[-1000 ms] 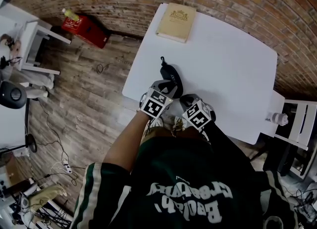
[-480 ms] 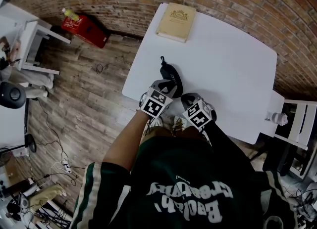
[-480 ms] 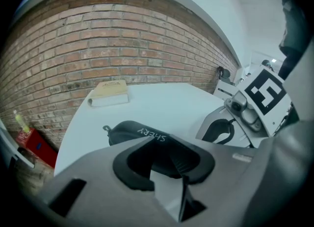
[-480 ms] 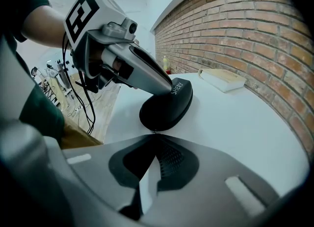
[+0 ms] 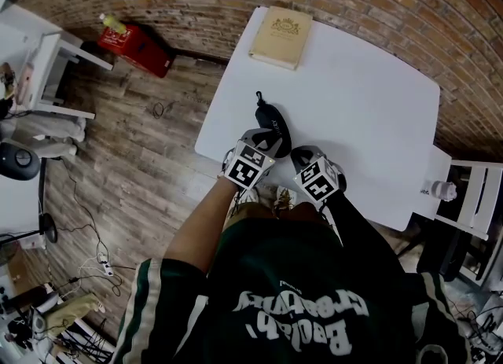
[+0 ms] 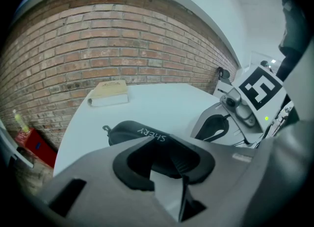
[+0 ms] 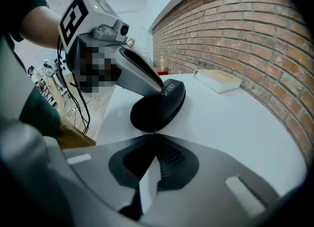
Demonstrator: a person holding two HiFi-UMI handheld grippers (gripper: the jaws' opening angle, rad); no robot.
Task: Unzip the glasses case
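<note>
The black glasses case (image 5: pixel 271 123) lies by the table's (image 5: pixel 369 95) left edge, near the front-left corner. The left gripper (image 5: pixel 266 141) squeezes its near end with 2 jaws part open, likely to stop it sliding. The right gripper (image 5: pixel 299 156) is closed tight with its tip at that same end, maybe after the zip pull. The case's long side runs front to back, with the loop end (image 5: pixel 258 97) at the far side.

Left gripper (image 5: pixel 267 137) clamped, fingers slightly apart; right gripper's (image 5: pixel 299 155) fingers pressed together.
</note>
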